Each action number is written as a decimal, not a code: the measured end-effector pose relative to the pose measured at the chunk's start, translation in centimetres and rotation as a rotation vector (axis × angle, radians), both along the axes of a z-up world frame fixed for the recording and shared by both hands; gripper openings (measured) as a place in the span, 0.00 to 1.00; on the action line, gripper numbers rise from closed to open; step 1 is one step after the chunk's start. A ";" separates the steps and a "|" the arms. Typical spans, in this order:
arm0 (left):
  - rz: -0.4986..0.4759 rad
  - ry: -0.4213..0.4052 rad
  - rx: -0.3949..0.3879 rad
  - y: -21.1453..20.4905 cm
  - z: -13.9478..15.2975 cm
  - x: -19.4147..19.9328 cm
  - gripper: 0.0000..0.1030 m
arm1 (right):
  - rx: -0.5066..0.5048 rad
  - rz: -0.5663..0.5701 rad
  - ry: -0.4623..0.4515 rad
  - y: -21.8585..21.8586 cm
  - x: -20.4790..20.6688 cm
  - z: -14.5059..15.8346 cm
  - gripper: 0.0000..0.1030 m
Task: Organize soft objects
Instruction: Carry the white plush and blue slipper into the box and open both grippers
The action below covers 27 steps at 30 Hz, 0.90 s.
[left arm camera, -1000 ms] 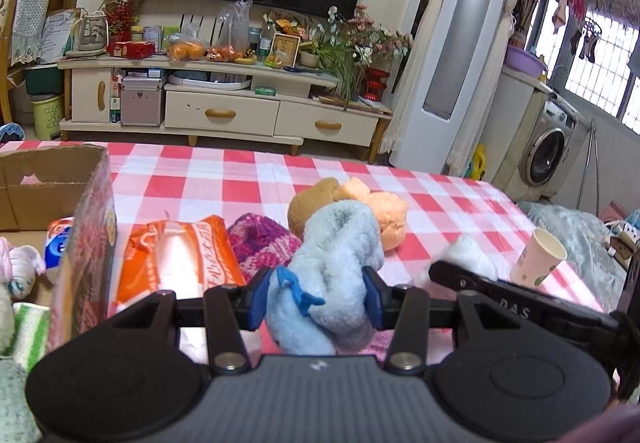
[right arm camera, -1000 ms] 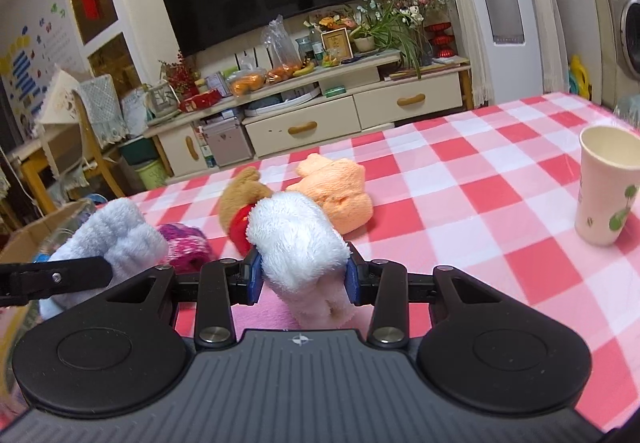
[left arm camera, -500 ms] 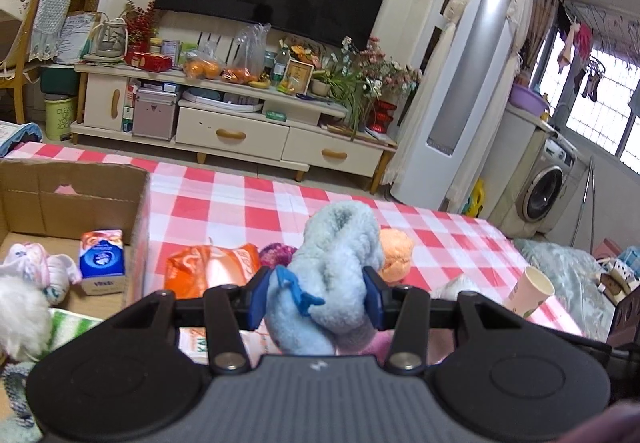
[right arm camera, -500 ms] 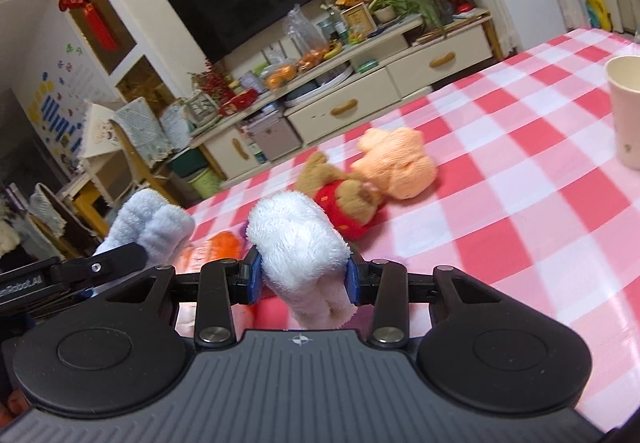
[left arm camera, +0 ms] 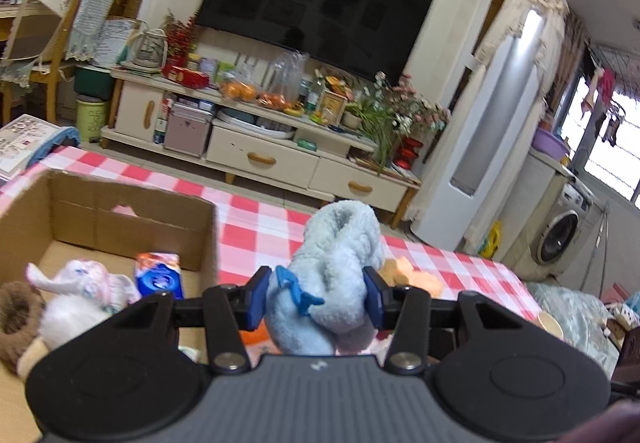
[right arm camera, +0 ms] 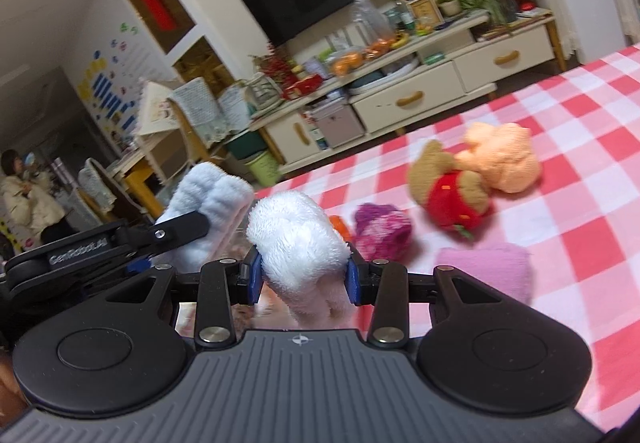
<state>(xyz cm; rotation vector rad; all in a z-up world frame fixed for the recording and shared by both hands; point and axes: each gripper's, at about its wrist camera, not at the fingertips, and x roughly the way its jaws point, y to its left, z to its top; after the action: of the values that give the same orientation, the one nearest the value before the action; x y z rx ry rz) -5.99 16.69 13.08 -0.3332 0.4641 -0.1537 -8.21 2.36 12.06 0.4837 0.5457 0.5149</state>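
My left gripper (left arm camera: 314, 297) is clenched on a pale blue fuzzy sock (left arm camera: 334, 267), and my right gripper (right arm camera: 304, 275) is clenched on a white fluffy sock (right arm camera: 298, 243); both bundles bulge up between the blue pads. A second ago the cardboard box (left arm camera: 120, 209) was only a near wall at the left edge of my left view; now its open inside faces me, with a white and pink plush toy (left arm camera: 78, 293) and a small blue packet (left arm camera: 160, 277) lying in it; I judge that both socks are nearly at the drop. The blue sock sits just right of the box wall, not yet over the opening; the white sock rides just beside it, to its right, in my right view. Left behind on the checked desk (right arm camera: 568, 147) are a brown bear in a red shirt (right arm camera: 450, 189), an orange plush (right arm camera: 502, 157), a purple knit ball (right arm camera: 382, 231) and a pink cloth (right arm camera: 488, 271); these look like later trips.
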 end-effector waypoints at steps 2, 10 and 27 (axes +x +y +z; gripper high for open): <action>0.025 -0.005 -0.005 1.0 0.2 0.0 0.46 | 0.009 0.024 -0.009 0.7 0.0 0.4 0.47; 0.157 0.001 -0.026 5.4 0.4 -0.1 0.46 | 0.021 0.137 -0.051 3.0 0.3 1.8 0.47; 0.280 0.100 -0.014 9.6 -1.3 1.6 0.47 | -0.073 0.306 -0.049 7.2 1.7 1.8 0.52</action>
<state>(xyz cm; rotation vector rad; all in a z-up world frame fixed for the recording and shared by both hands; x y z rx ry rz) -4.35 26.29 11.79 -0.4176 0.5102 0.1323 -6.54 9.59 13.90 0.3179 0.5924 0.7940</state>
